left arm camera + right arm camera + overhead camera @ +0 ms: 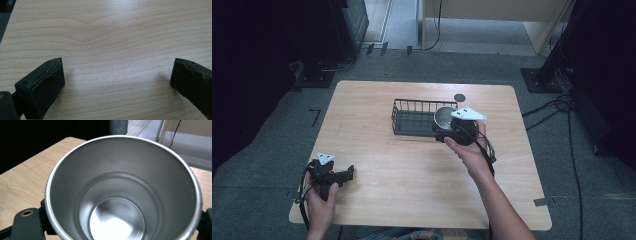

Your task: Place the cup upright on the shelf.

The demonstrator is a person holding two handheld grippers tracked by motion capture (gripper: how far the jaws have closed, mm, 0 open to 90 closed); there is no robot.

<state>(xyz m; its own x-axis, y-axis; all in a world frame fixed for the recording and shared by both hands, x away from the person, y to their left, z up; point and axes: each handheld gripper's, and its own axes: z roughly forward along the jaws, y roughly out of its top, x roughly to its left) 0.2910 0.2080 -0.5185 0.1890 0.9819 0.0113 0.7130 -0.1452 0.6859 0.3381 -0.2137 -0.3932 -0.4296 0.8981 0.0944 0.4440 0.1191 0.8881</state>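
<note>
A shiny metal cup [120,195] is held between the jaws of my right gripper [120,225], its open mouth turned toward the camera and nothing inside it. In the high view the cup [443,117] hangs at the right end of a black wire basket [412,117], with the right gripper [457,131] shut on it. My left gripper [343,175] rests near the table's front left corner. Its jaws stand wide apart over bare wood in the left gripper view [117,77], holding nothing.
The light wooden table [412,170] carries a small dark round disc [459,97] behind the basket. Black stands, cables and dark equipment ring the table on the grey floor.
</note>
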